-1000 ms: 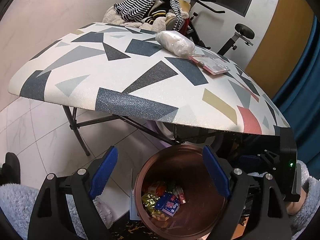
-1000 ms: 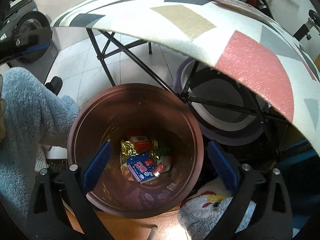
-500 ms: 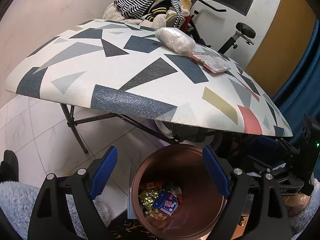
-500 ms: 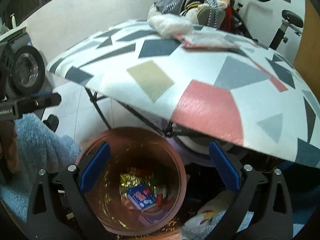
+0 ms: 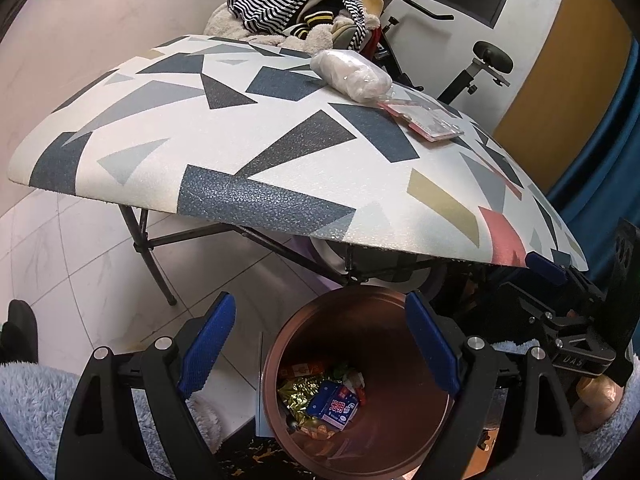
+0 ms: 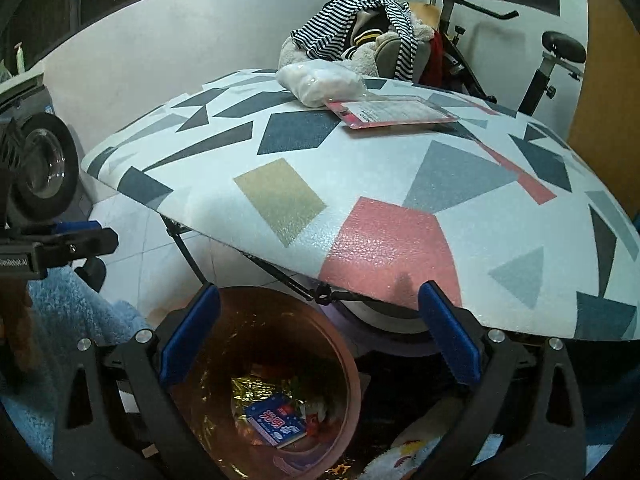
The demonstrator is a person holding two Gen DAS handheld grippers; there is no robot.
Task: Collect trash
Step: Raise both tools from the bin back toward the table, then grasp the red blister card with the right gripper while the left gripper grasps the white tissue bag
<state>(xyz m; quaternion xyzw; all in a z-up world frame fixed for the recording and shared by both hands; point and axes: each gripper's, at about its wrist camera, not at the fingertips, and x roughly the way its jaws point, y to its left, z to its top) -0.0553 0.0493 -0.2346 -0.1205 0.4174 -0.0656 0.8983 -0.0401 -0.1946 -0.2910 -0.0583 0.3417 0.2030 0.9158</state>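
Note:
A copper-brown bin (image 5: 400, 408) stands on the floor under the table's front edge; it also shows in the right wrist view (image 6: 340, 360). Inside lie a blue carton (image 5: 334, 404), gold foil (image 5: 296, 390) and other wrappers. On the patterned table (image 5: 224, 140) lie a clear bag of white stuff (image 5: 352, 74) and a flat pink-edged packet (image 5: 424, 120), also in the right wrist view (image 6: 394, 114). My left gripper (image 5: 320, 344) is open and empty above the bin. My right gripper (image 6: 316, 336) is open and empty, over the bin and table edge.
A pile of clothes with a striped garment (image 5: 292, 4) sits behind the table beside an exercise bike (image 5: 480, 64). Black table legs (image 5: 152, 256) cross under the top. A washing machine (image 6: 40, 168) stands at the left. Fluffy blue sleeves (image 6: 80, 320) show at the edges.
Both grippers have risen and tilted up from the bin. The table top and its two items now fill the views, and the bin sits lower in both.

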